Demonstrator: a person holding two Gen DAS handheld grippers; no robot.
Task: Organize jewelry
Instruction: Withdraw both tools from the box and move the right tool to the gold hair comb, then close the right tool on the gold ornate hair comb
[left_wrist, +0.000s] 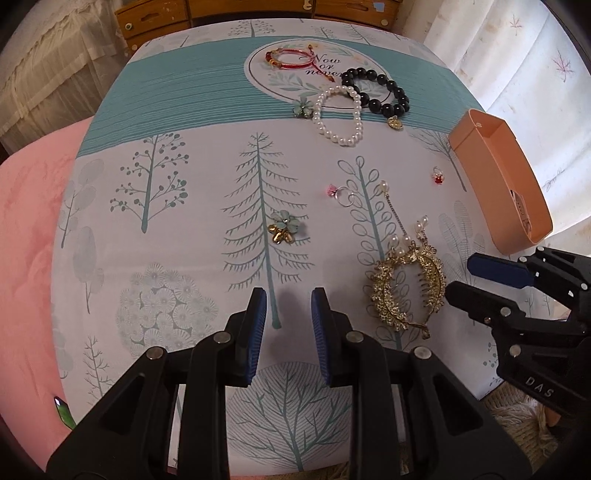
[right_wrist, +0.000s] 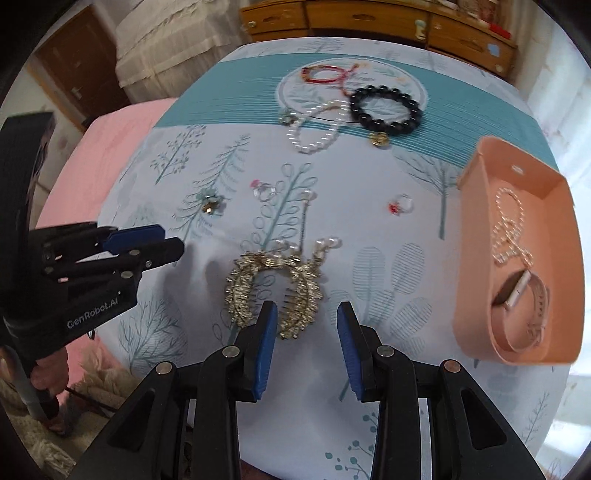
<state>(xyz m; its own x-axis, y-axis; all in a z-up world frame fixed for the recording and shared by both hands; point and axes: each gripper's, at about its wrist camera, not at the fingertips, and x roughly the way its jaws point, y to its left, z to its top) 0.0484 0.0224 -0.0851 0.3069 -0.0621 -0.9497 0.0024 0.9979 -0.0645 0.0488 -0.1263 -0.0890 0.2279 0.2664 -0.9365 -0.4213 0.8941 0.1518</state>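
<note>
Blue-padded left gripper (left_wrist: 288, 325) hangs with jaws apart over bare tablecloth (left_wrist: 184, 229), gripping nothing. Just right of it lies the gold hair comb (left_wrist: 406, 288), its teeth half hidden. The right gripper (right_wrist: 306, 343), jaws apart and empty, hovers near the comb. Farthest right, the peach tray (right_wrist: 476, 229) holds a blurred pearl chain (right_wrist: 511, 225) and watch (right_wrist: 524, 299).

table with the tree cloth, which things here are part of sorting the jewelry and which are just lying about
Part of the job:
gold hair comb
pearl bracelet
black bead bracelet
red cord bracelet
two rings
flower brooch
peach tray

Just lying about:
wooden drawers
pink cover
curtain
</note>
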